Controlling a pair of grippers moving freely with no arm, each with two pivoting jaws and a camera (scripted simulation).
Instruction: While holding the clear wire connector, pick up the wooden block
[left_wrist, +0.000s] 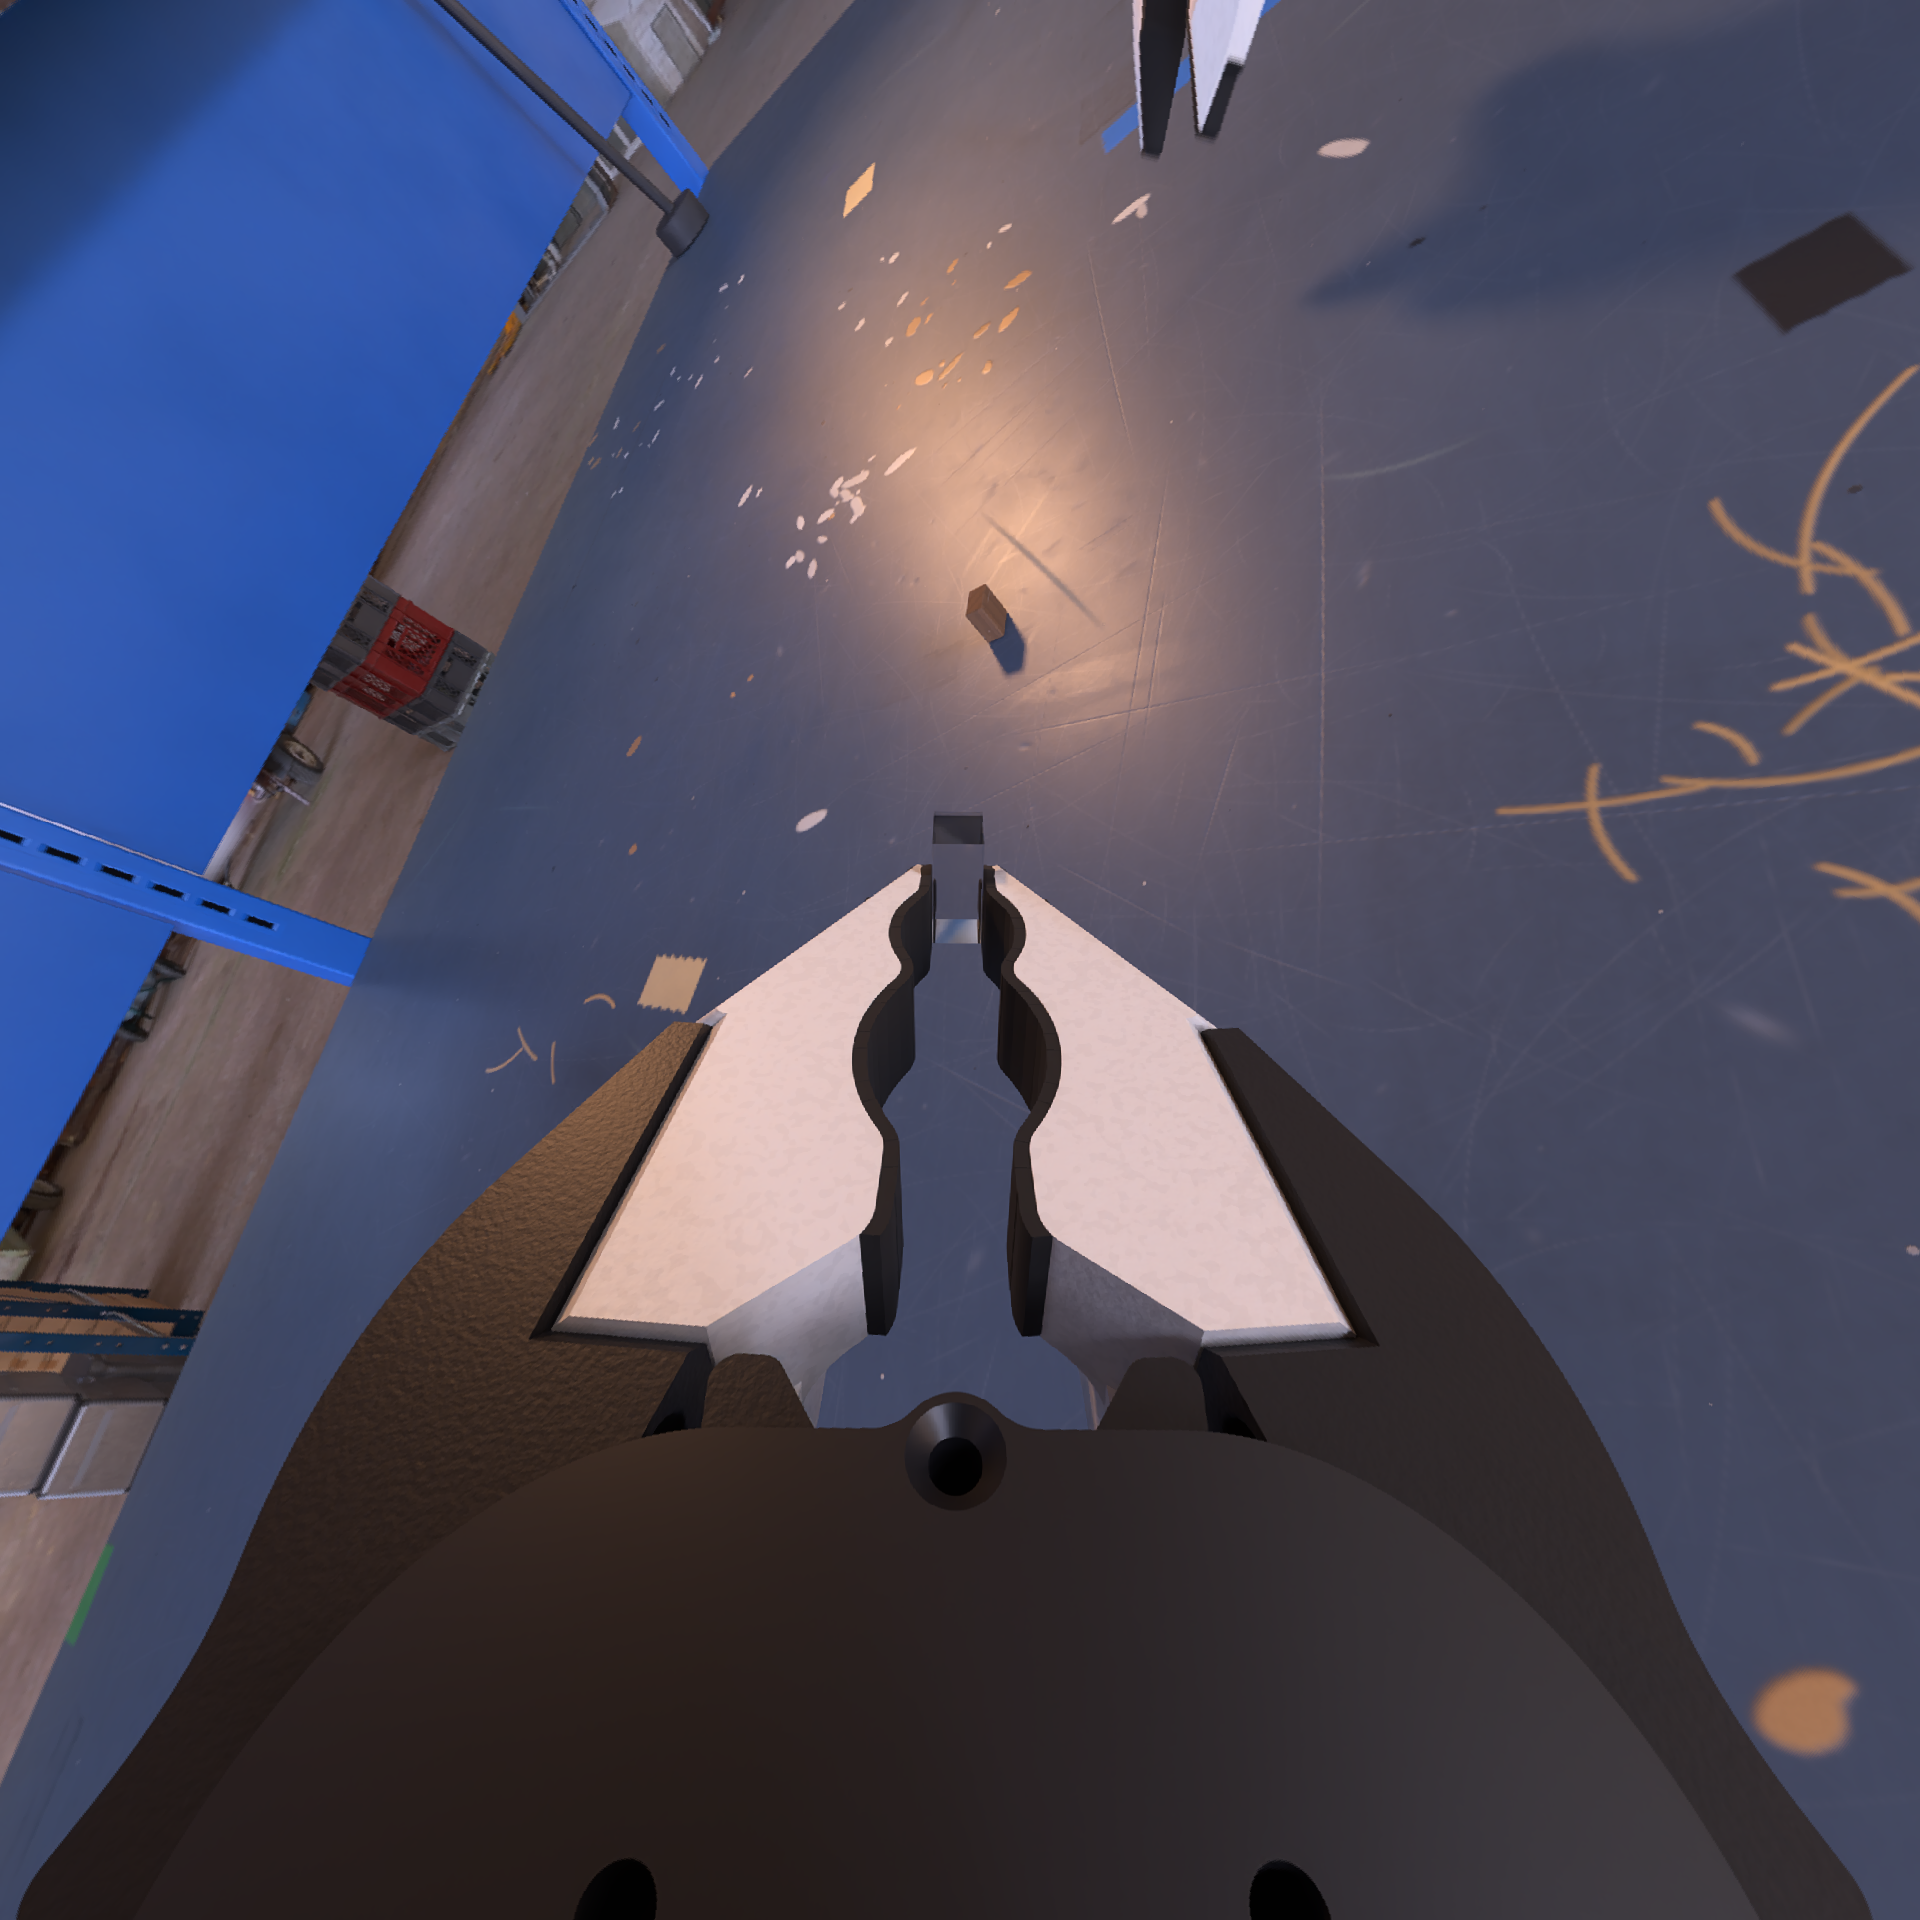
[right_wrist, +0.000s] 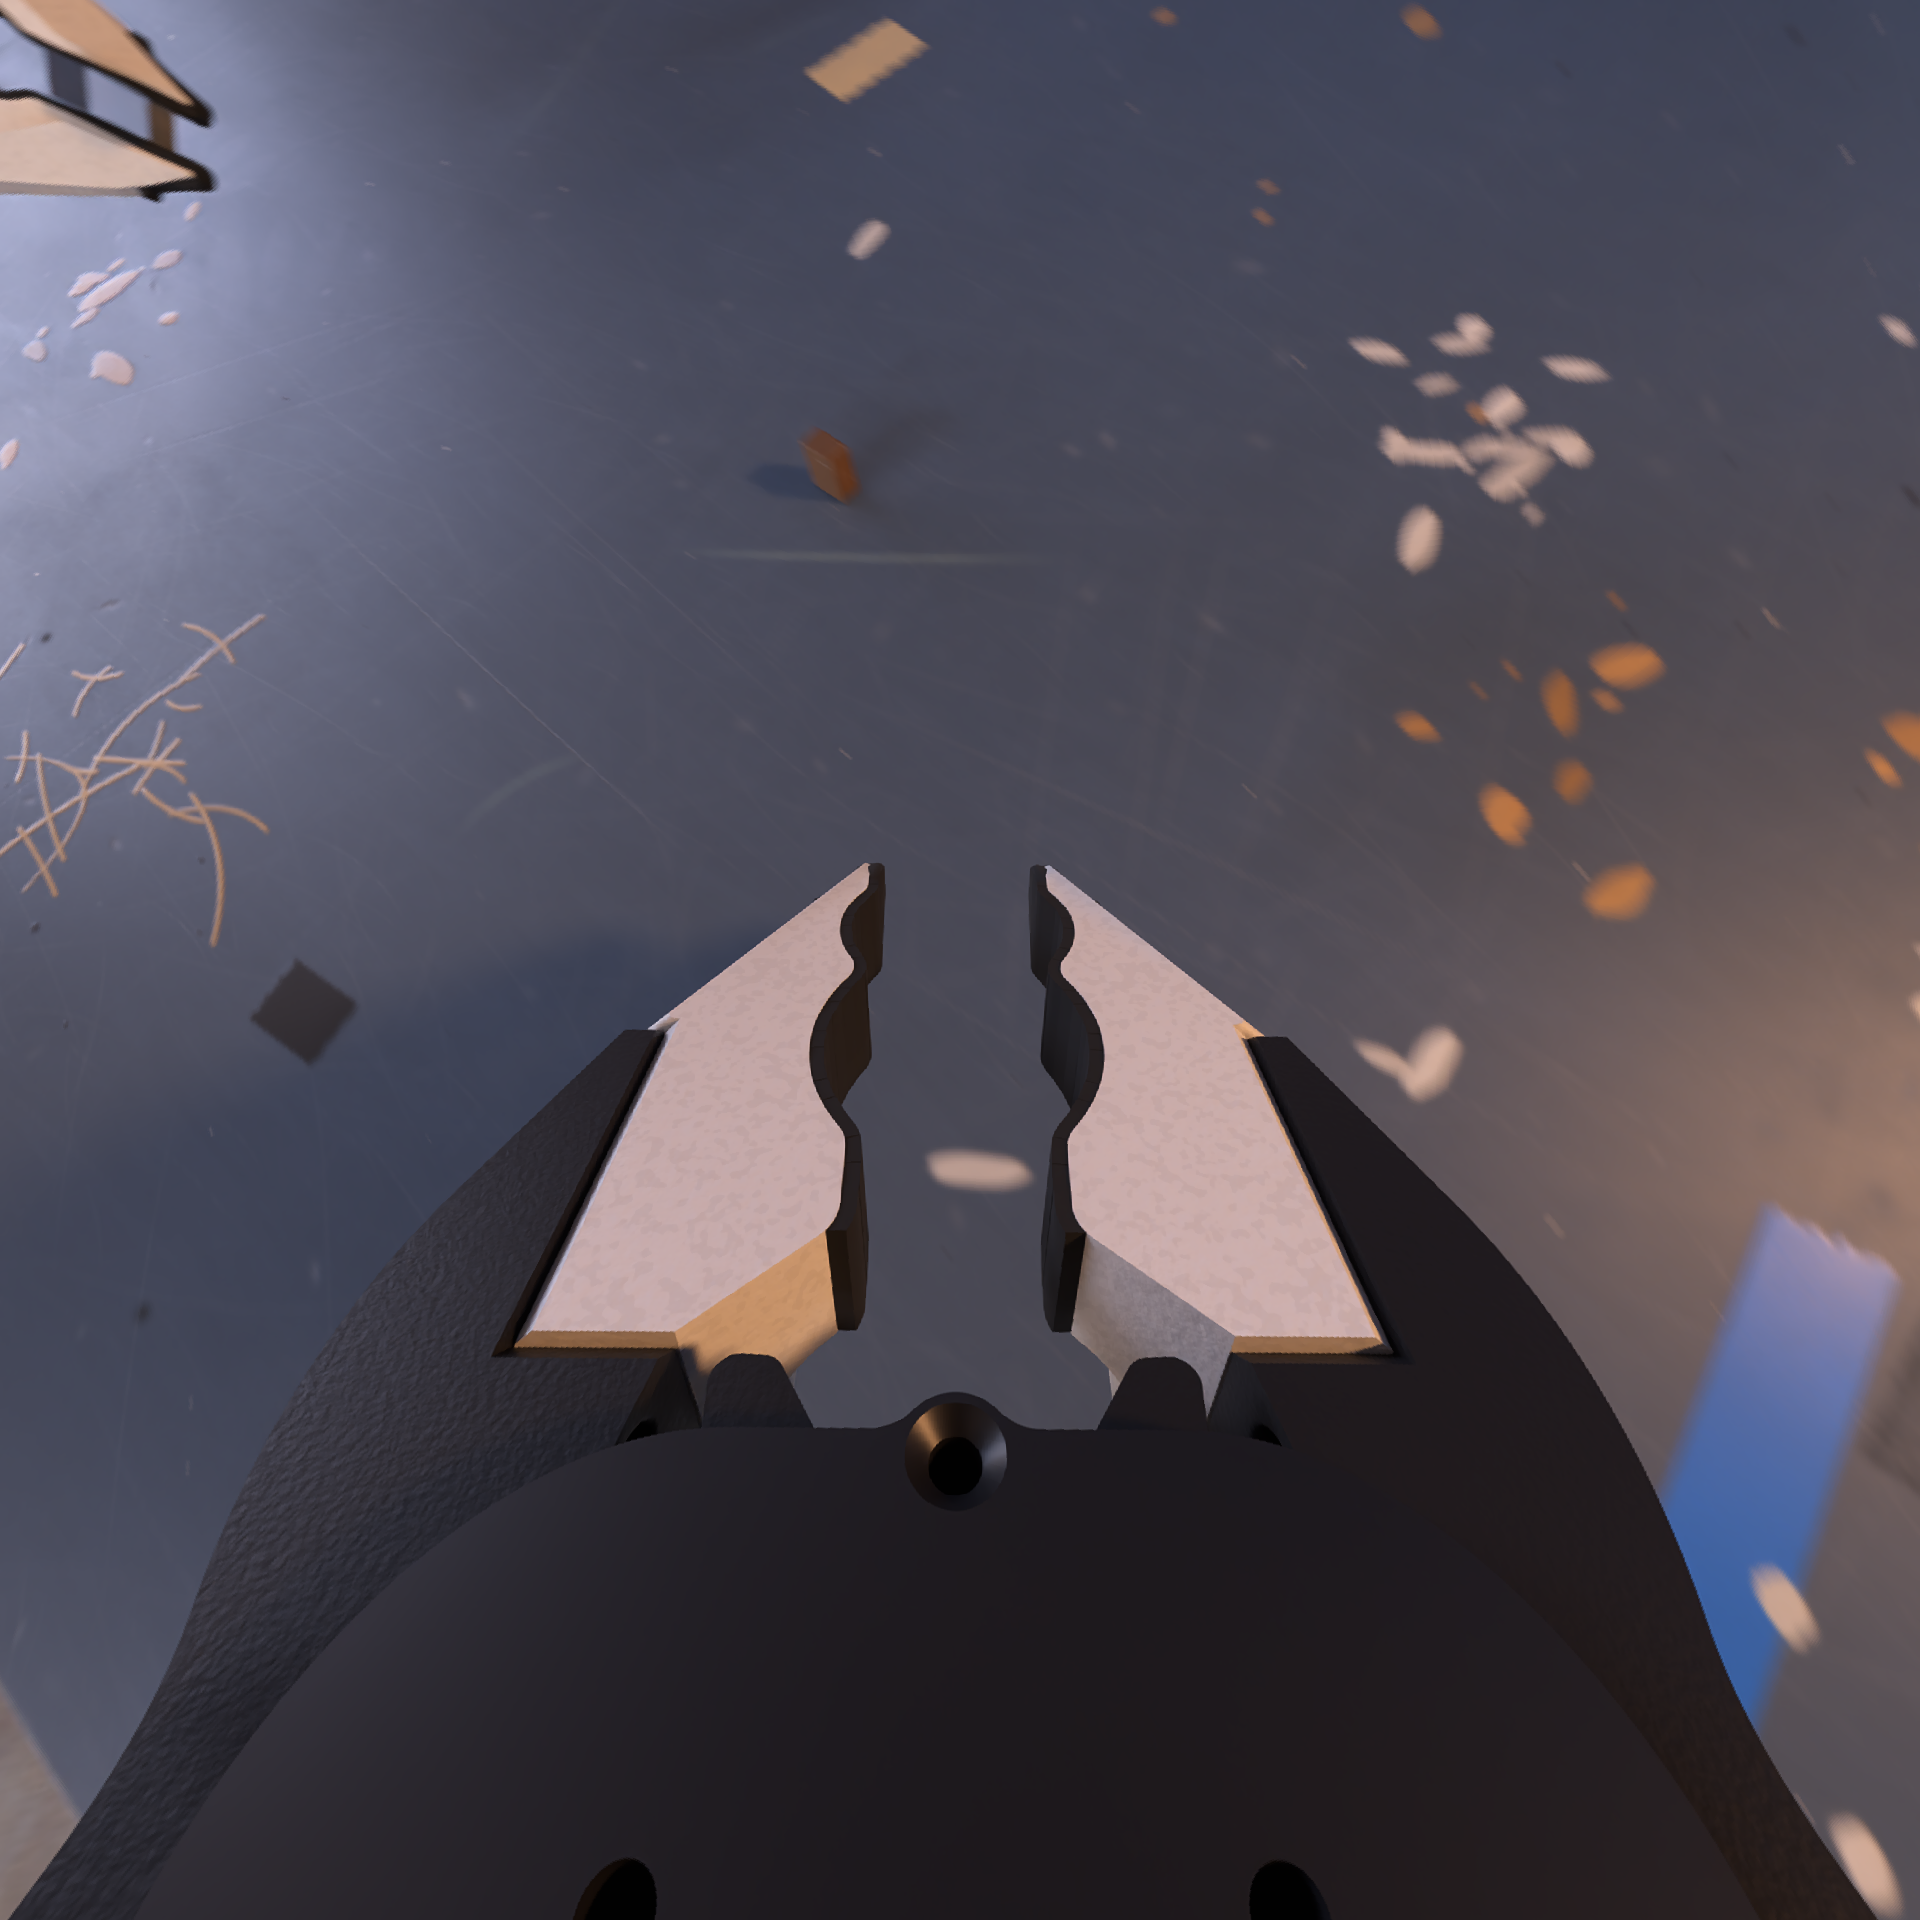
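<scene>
Our left gripper (left_wrist: 957, 883), black-bodied with pale fingers, angles down over the scuffed dark grey worktop (left_wrist: 1351, 1039), its fingertips pinching the small clear wire connector (left_wrist: 957, 871), which juts just past the tips. Ahead of it, well apart, the small brown wooden block (left_wrist: 986, 611) lies on the worktop in a warm patch of light. Our right gripper (right_wrist: 956, 914) hangs tilted over the same surface, fingers spread with nothing between them; from there the wooden block (right_wrist: 830, 464) lies well ahead and slightly left, among scattered pale and orange flecks (right_wrist: 1496, 436).
</scene>
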